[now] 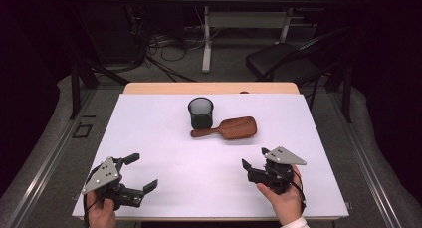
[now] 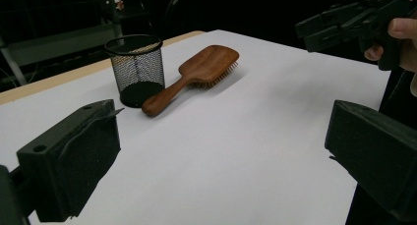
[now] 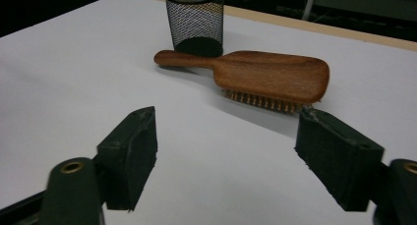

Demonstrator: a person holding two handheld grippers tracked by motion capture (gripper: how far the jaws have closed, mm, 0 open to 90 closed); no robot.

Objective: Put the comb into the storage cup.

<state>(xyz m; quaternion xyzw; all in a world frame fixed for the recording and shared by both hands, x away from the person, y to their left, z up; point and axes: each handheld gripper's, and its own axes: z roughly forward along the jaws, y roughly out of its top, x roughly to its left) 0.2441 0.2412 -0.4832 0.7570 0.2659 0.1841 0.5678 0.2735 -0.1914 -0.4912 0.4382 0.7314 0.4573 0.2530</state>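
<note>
A wooden paddle hairbrush [image 1: 226, 128] [image 2: 196, 72] [image 3: 260, 77] lies bristles down on the white table, its handle end resting against a black mesh cup [image 1: 200, 112] [image 2: 137, 68] [image 3: 194, 21] that stands upright. My left gripper [image 1: 140, 171] [image 2: 221, 161] hovers open near the front left corner, nothing between its jaws. My right gripper [image 1: 253, 157] [image 3: 231, 158] is open at the front right, pointed toward the brush with a gap of bare table before it. In the left gripper view the right gripper [image 2: 344, 18] appears at the top right, held by a hand.
The white table top [image 1: 164, 138] has a wooden strip along its far edge. Beyond it stand a black chair [image 1: 283, 61], a desk frame [image 1: 206, 39] and loose cables on the floor.
</note>
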